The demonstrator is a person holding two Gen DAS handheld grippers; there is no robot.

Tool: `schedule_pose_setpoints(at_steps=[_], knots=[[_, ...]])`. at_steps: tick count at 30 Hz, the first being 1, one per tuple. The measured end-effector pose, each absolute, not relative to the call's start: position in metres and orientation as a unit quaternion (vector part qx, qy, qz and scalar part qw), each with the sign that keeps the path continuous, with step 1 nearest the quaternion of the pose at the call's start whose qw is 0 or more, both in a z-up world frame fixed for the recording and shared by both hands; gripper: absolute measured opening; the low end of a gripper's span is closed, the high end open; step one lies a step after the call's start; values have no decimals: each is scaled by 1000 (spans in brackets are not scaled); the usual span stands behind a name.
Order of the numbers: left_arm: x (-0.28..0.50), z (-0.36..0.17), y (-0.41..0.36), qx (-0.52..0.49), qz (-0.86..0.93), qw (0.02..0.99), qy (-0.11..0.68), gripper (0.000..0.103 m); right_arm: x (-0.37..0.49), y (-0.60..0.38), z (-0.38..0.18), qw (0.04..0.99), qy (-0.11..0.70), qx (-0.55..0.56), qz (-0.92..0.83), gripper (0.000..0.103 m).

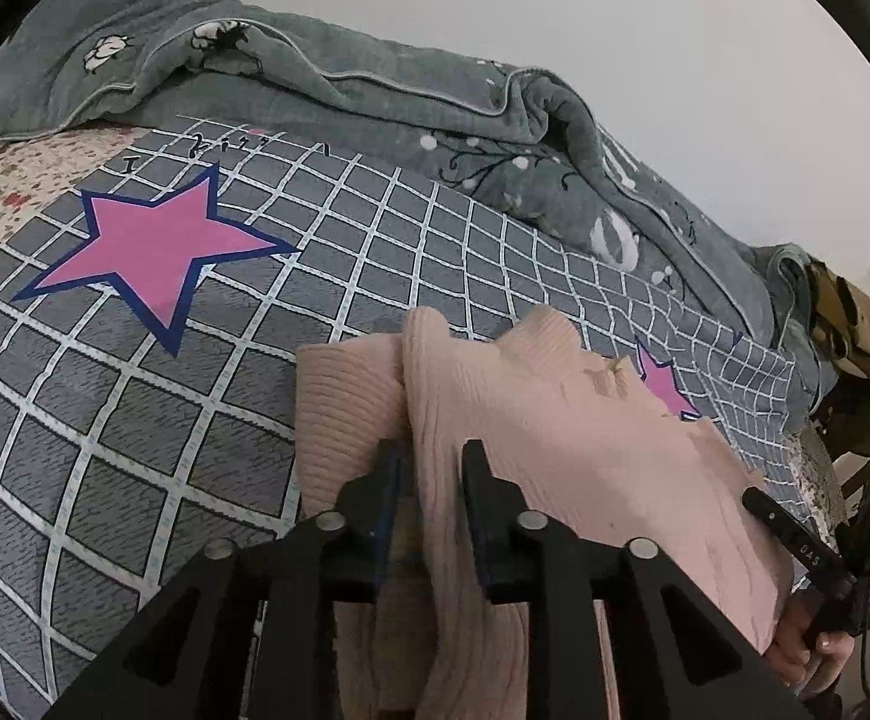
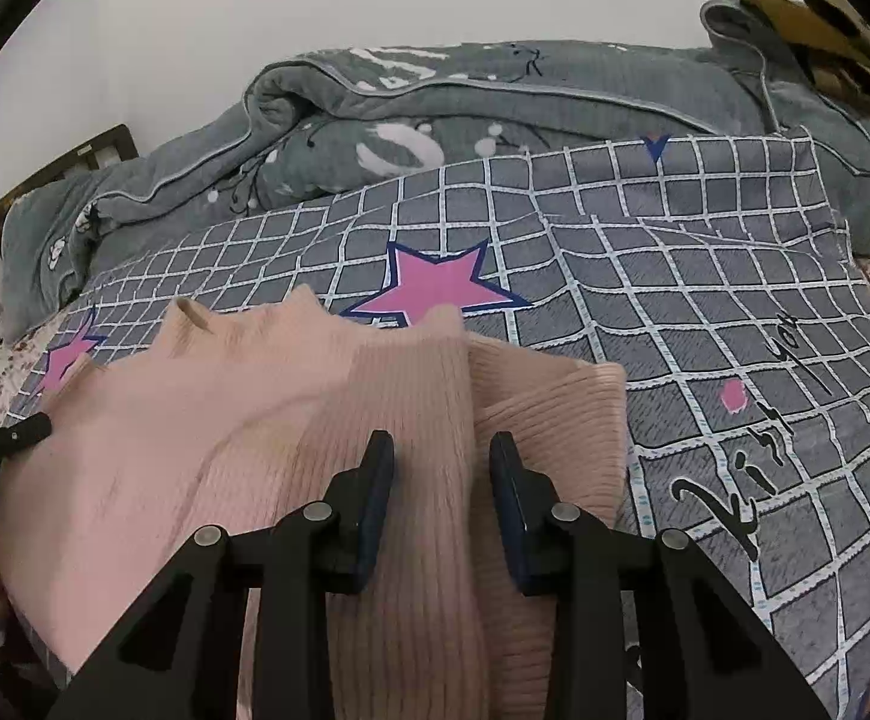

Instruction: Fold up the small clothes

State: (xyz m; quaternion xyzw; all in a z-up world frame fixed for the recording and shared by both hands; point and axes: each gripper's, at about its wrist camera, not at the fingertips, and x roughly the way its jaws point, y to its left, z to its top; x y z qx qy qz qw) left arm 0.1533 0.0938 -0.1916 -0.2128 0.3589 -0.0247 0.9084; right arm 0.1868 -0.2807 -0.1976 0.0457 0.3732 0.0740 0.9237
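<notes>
Left wrist view first: pink ribbed knit sweater [image 1: 555,420] spread on the grey checked bedspread [image 1: 135,420], bunched into a vertical fold running up between the jaws of the left gripper [image 1: 429,456]. Jaws narrow, with that ridge of knit between them; whether the pads [image 1: 390,480] actually press on it cannot be told. Likely soft, light and floppy, stretching along the ribs rather than holding a crease; best taken at a doubled edge or a hem, where two layers bunch together. Left gripper angled down toward the bed, its frame low over the cloth. Off to the right of these jaws, the tip of the other tool and a hand [image 1: 807,648] at the sweater's edge. Right wrist view: same sweater [image 2: 255,420] under and ahead of the right gripper [image 2: 441,456], likewise tilted down, jaws set narrow, a raised fold edge in the gap, contact unclear. Folded grey quilt [image 2: 435,120] well beyond the jaws.
</notes>
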Motion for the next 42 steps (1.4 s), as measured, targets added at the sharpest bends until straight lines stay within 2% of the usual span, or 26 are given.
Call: schedule_pose_setpoints(at_steps=[3, 4, 6, 7, 8, 12, 19, 25, 32, 42], knots=[[147, -192, 94, -208, -24, 911, 356, 23, 182, -286, -191, 928, 363, 60, 68, 33], [145, -191, 94, -202, -23, 913, 354, 27, 179, -288, -189, 929, 358, 64, 65, 33], [140, -189, 93, -190, -23, 916, 352, 43, 171, -289, -182, 935, 343, 73, 60, 34], [138, -188, 93, -188, -26, 917, 350, 55, 167, -288, -179, 937, 336, 79, 60, 36], [134, -188, 94, -188, -29, 919, 346, 56, 163, -287, -176, 938, 330, 87, 64, 37], [127, -190, 100, -191, -29, 916, 352, 56, 147, -269, -168, 939, 316, 96, 98, 37], [105, -211, 116, -238, -52, 894, 375, 57, 114, -209, -171, 941, 306, 29, 141, 38], [97, -217, 112, -236, -73, 895, 372, 57, 104, -173, -188, 938, 318, -23, 135, 38], [108, -226, 120, -293, -100, 873, 376, 57, 115, -168, -199, 939, 322, -33, 119, 38], [122, -225, 108, -266, -97, 883, 375, 57, 174, -144, -194, 920, 369, -46, 120, 38]])
